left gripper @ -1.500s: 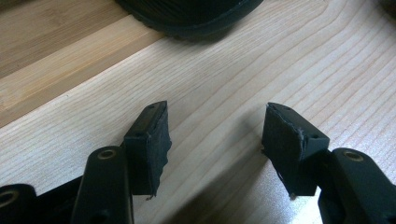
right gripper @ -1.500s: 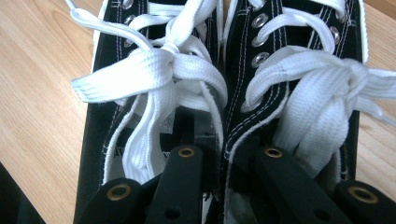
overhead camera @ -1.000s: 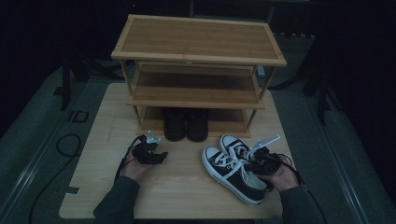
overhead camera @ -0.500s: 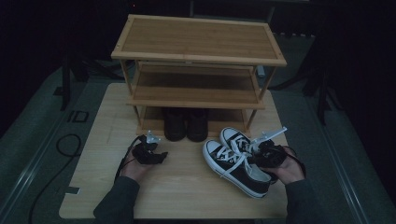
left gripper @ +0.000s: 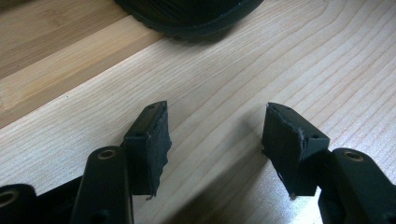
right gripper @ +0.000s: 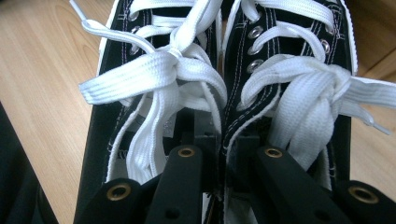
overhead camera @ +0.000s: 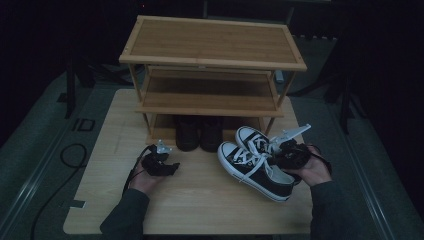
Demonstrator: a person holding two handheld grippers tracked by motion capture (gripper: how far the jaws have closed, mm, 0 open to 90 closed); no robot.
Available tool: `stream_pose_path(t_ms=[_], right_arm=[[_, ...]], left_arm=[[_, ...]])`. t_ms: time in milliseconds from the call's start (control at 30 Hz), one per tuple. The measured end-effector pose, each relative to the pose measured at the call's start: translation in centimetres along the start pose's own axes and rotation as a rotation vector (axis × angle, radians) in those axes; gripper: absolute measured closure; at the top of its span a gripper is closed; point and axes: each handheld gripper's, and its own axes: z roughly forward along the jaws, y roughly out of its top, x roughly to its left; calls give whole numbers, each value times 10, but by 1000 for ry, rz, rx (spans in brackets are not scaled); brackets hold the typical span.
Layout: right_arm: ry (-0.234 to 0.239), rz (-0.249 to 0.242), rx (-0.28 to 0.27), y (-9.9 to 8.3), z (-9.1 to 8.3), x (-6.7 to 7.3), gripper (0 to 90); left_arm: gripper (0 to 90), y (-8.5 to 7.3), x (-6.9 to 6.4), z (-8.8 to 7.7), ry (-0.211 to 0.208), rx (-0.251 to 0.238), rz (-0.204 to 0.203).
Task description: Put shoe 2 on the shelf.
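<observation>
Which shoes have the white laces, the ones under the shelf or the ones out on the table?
The black-and-white sneakers out on the table, held by the right hand-held gripper. The dark shoes under the wooden shelf look plain black all over.

No lettering legible, no labels, no numbers — nothing readable.

black-white sneakers (overhead camera: 256,162) side by side, pinched together

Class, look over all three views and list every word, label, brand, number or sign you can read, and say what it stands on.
None can be read.
The sneakers show white laces, eyelets and stitching, no lettering.
The dark shoes under the rack are too dim to show any label.
The table shows bare wood grain.
</observation>
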Motion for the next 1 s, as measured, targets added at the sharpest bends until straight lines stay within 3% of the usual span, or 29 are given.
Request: stream_pose_path(t_ms=[1000], right_arm=[[38, -151, -22, 41, -18, 4, 850]], left_arm=[[417, 0, 0, 0, -1, 5, 7]])
